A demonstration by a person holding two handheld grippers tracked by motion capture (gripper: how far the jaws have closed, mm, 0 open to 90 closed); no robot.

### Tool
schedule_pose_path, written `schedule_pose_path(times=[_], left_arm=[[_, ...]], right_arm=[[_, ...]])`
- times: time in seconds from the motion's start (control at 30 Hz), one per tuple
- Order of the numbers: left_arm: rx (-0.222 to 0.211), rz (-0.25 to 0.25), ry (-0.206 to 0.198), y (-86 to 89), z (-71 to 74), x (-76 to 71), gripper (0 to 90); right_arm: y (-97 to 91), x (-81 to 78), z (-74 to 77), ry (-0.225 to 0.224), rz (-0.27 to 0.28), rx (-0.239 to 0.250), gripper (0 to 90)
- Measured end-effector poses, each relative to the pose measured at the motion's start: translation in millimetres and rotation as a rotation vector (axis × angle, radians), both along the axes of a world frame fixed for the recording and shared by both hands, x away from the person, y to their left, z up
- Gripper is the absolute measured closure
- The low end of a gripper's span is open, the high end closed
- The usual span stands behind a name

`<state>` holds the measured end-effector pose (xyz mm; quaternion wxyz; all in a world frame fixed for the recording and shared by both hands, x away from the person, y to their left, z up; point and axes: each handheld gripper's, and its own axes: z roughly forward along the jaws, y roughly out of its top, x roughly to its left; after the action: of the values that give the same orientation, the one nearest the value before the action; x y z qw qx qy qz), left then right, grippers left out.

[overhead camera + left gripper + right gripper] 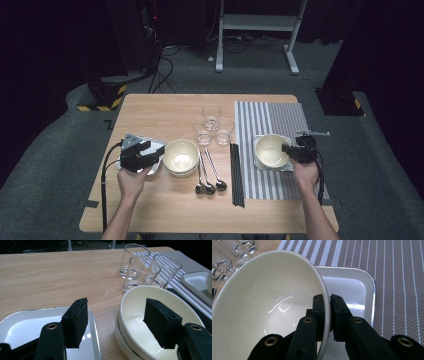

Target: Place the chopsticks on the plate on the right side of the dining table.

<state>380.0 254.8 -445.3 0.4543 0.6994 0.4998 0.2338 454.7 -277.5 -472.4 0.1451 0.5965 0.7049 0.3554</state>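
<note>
Gripping tool, right (329, 315): jaws pressed onto the rim of a cream bowl (267, 305), one pad inside the wall, one outside; the bowl sits tilted.
Right bowl's place: over a white rectangular tray (352, 290) that lies on the striped placemat (397, 270), at the bench's right side.
Right hand (306, 172): behind the tool, forearm coming in from the bench's near edge.
Left tool (115, 322): jaws spread wide, nothing between the pads; one pad hangs over a second white tray (30, 325), the other over the stacked cream bowls (155, 315).
Left tray: near the bench's left edge, just beside the stacked bowls.
Stacked bowls: two rims visible, one nested in the other, standing on bare wood.
Glasses (142, 267): three clear tumblers clustered beyond the stack, close together at the placemat's edge.
Spoons (209, 175): three metal ones side by side, bowls toward the person, between the stacked bowls and the chopsticks.
Chopsticks (236, 175): dark bundle lying along the placemat's left border.
Bench (165, 110): light wood, the far left part bare.
</note>
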Motion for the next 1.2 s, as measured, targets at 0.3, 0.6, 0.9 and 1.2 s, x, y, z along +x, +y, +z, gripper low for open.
schedule_pose_path(times=[0.3,0.6,0.9,1.2], left_arm=[[-0.002,0.004,0.000,1.4,-0.4,-0.8,35.9],[-0.001,0.007,-0.005,2.6,1.9,-1.7,35.9],[-0.002,0.014,-0.004,4.2,1.6,-2.5,36.0],[-0.004,0.020,-0.001,7.3,0.4,-3.0,36.0]], right_arm=[[-2.6,1.5,-6.1,0.016,-0.016,0.007,82.9],[-5.1,3.5,-11.7,0.036,-0.032,0.010,82.8],[-7.0,6.2,-14.0,0.055,-0.040,0.016,82.8],[-6.5,7.8,-16.7,0.062,-0.053,0.012,82.6]])
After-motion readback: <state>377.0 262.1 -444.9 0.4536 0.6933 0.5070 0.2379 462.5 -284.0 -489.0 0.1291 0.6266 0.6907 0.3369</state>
